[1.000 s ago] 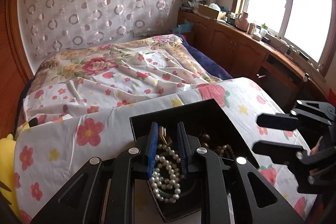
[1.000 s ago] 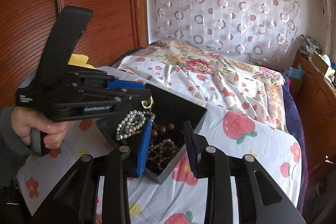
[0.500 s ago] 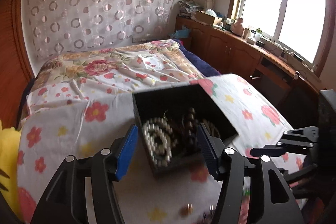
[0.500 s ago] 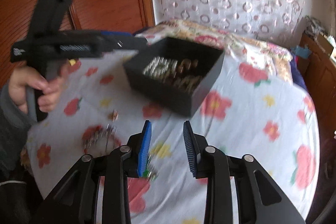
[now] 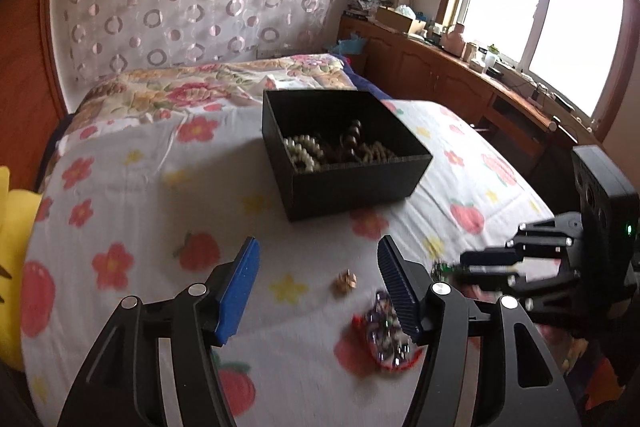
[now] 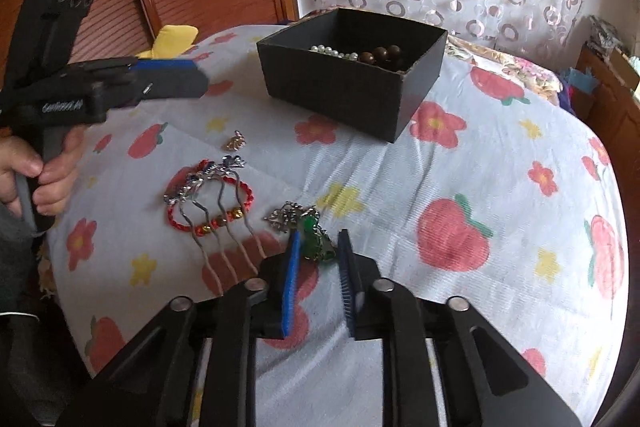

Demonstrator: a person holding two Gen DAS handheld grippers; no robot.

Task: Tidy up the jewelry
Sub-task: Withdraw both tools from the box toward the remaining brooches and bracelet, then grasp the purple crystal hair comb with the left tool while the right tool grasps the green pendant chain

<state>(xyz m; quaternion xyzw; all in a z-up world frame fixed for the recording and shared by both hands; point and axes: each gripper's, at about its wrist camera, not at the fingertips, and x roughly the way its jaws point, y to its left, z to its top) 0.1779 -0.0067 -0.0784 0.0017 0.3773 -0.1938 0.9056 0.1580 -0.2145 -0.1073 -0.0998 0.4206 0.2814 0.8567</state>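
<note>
Both claws withdrawn from black box (image 6: pixel 352 83) | green pendant (image 6: pixel 314 239) glossy, silver-chained

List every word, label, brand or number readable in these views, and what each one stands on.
White lettering on the side of the left tongs, right wrist view: there, but too blurred to read.
Black box, bedsheet, jewelry: no text.
Clutter on the window counter: too small to read.

Both grippers were black plastic with silver screws; the fingers (image 6: pixel 291 279) wore ribbed blue pads, and a bare-skinned hand (image 6: pixel 38 171) showed a grey sleeve.
</note>
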